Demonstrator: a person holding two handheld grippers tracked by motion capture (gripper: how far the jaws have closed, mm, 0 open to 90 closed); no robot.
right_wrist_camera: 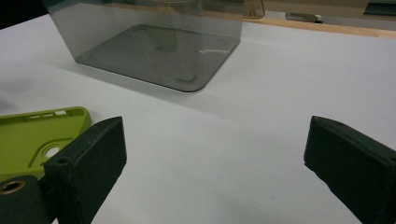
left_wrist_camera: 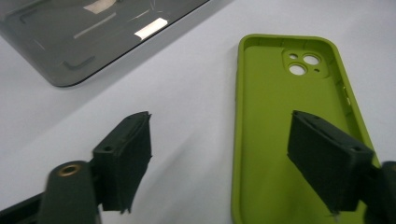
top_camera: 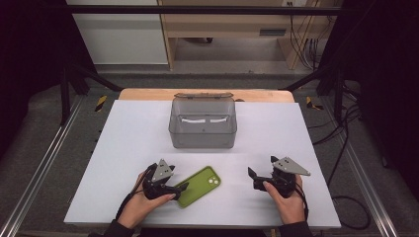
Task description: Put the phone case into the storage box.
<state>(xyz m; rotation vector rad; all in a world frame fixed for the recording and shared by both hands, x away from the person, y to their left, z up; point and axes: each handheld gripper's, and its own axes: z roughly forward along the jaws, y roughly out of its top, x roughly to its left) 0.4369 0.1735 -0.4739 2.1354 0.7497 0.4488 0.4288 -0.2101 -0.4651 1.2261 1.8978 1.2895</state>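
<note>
White surface, one smoky grey clear plastic box at its far middle, one olive-green soft phone case lying hollow side up near the front, two tools spread and empty, left tool straddling the case's edge, right tool just beside it.

Laboratory recording bay: black frame bars overhead, floor rails, loose cables, white-topped desk beyond the grippers.

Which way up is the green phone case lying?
Hollow side up: the green phone case shows its inner cavity and raised rim, flat on the white table, no phone inside.
</note>
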